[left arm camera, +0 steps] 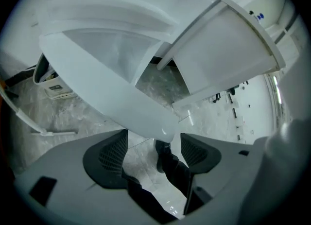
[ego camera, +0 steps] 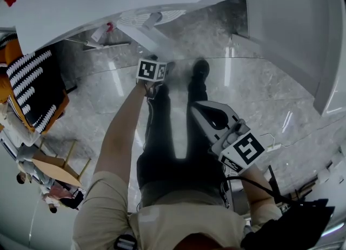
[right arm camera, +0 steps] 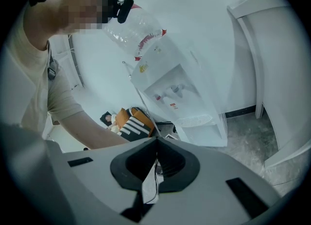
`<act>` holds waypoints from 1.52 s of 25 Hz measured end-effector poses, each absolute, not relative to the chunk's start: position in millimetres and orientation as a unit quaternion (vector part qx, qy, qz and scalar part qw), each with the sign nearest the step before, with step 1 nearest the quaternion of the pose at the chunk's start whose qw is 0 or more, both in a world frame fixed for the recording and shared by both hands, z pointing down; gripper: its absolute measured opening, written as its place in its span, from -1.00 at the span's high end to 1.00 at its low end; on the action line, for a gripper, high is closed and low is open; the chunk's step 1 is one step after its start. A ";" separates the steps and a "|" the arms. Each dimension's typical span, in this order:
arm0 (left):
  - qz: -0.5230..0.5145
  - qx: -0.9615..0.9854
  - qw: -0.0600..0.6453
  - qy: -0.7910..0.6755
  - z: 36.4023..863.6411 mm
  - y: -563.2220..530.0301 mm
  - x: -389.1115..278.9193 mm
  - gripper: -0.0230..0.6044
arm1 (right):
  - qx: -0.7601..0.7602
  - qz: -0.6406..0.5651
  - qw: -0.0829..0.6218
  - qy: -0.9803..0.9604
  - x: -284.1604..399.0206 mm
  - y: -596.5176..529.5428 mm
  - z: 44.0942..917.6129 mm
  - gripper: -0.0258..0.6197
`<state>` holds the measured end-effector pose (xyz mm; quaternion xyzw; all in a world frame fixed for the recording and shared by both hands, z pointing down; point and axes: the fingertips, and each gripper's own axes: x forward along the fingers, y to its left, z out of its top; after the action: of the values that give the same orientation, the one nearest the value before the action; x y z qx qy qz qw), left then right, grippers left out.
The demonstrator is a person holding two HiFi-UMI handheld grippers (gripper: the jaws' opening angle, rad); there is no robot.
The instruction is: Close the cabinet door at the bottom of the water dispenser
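Observation:
The white water dispenser (ego camera: 108, 0) stands ahead of me, and the right gripper view shows it whole (right arm camera: 180, 93) with a bottle on top and its bottom compartment open. In the left gripper view the cabinet door (left arm camera: 228, 49) hangs swung out at the upper right. My left gripper (left arm camera: 153, 144) is open, low at the dispenser's foot; the rounded corner of a slanted white panel (left arm camera: 112, 93) sits just ahead of its tips. Whether they touch cannot be told. From the head view only its marker cube (ego camera: 153, 72) shows. My right gripper (ego camera: 197, 108) (right arm camera: 155, 158) is shut, held back near my body.
An orange bag with black-and-white stripes (ego camera: 32, 87) (right arm camera: 133, 122) lies left of the dispenser. A wooden stool (ego camera: 59, 165) stands at the lower left. White cabinet panels (ego camera: 292, 27) rise at the right. My legs and a shoe (ego camera: 200, 71) stand on the marble floor.

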<state>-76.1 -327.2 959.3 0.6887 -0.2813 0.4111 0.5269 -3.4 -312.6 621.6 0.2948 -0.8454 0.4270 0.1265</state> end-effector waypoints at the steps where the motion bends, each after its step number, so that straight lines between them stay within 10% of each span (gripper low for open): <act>1: 0.417 0.695 0.516 -0.276 958.6 -329.2 -72.8 -0.07 | 0.296 0.427 0.126 -0.845 -2.4 -312.6 621.5 0.89; 38: 0.436 0.761 0.397 -0.272 969.8 -437.9 -1.2 -0.06 | 0.335 0.447 0.126 -0.820 59.9 -329.0 648.2 0.89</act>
<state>-1.2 -437.9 969.8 0.7607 -0.2718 0.4362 0.3965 59.9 -329.0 648.2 0.3347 -0.8201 0.4469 0.1256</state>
